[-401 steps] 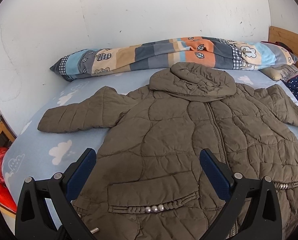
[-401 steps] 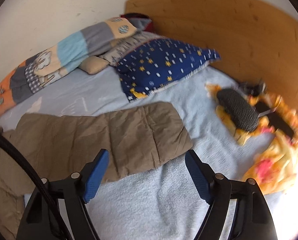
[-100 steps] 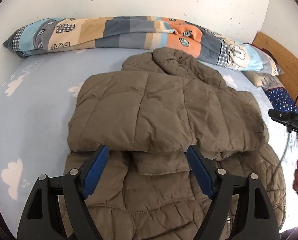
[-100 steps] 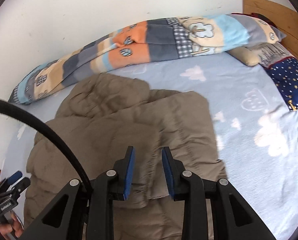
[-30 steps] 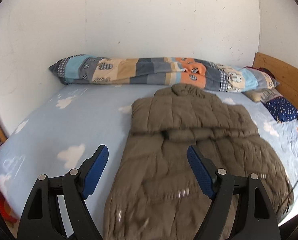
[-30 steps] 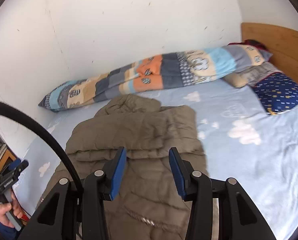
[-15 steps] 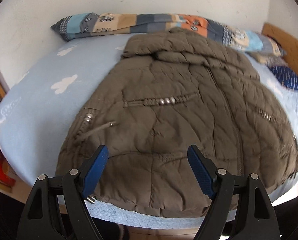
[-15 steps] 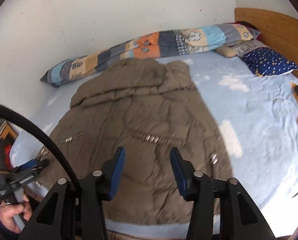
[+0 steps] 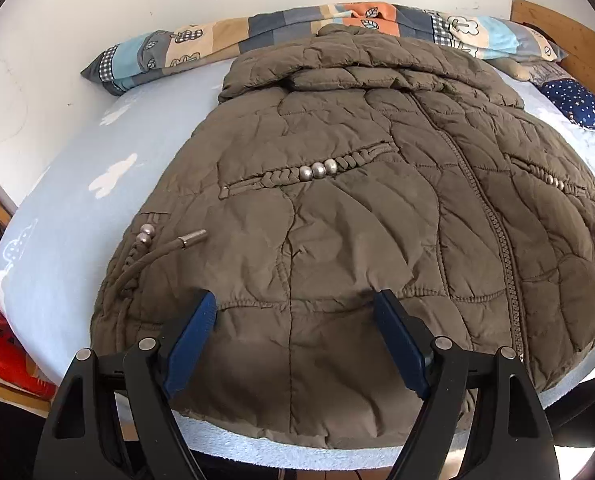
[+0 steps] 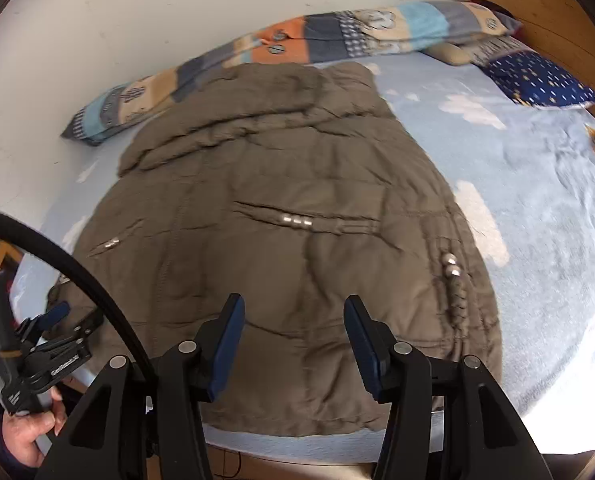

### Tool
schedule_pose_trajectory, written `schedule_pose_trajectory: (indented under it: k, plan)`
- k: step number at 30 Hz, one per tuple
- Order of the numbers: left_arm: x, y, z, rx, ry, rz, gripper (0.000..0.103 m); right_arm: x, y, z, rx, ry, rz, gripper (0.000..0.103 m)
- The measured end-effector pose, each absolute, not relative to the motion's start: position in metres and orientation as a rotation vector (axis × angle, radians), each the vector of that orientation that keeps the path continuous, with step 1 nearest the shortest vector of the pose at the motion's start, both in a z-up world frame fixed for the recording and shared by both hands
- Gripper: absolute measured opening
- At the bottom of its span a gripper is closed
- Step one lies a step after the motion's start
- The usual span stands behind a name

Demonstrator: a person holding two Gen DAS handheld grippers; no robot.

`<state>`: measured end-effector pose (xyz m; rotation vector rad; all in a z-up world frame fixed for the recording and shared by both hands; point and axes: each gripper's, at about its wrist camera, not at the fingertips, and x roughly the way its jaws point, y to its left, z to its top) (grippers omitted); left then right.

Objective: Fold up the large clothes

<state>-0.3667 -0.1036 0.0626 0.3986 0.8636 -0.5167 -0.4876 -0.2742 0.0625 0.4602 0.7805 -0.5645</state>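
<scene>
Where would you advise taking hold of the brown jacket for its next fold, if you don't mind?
Probably the bottom hem of the jacket, from the bed's near edge: it lies flat and closest, sleeves already folded in. Left gripper and right gripper near separate corners.

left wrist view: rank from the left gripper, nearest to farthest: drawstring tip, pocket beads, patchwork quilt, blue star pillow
1. Drawstring tip: metal end lying on the coat's left edge, just beyond the left gripper.
2. Pocket beads: three silver beads mid-coat, farther up.
3. Blue star pillow: far right, by the headboard.
4. Patchwork quilt: along the back wall, farthest.
</scene>
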Motion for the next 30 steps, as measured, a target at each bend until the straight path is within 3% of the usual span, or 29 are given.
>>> schedule_pose_trajectory:
  k: [19,30]
  plan:
    - [-0.366,-0.11,0.061,0.432,0.846,-0.523,0.081,-0.455,-0.27,0.021,0.363,0.962,-0.574,0.063]
    - [-0.359,-0.104,0.077,0.404,0.819,-0.514,0.081,-0.486,-0.29,0.057,0.398,0.791,-0.647,0.063]
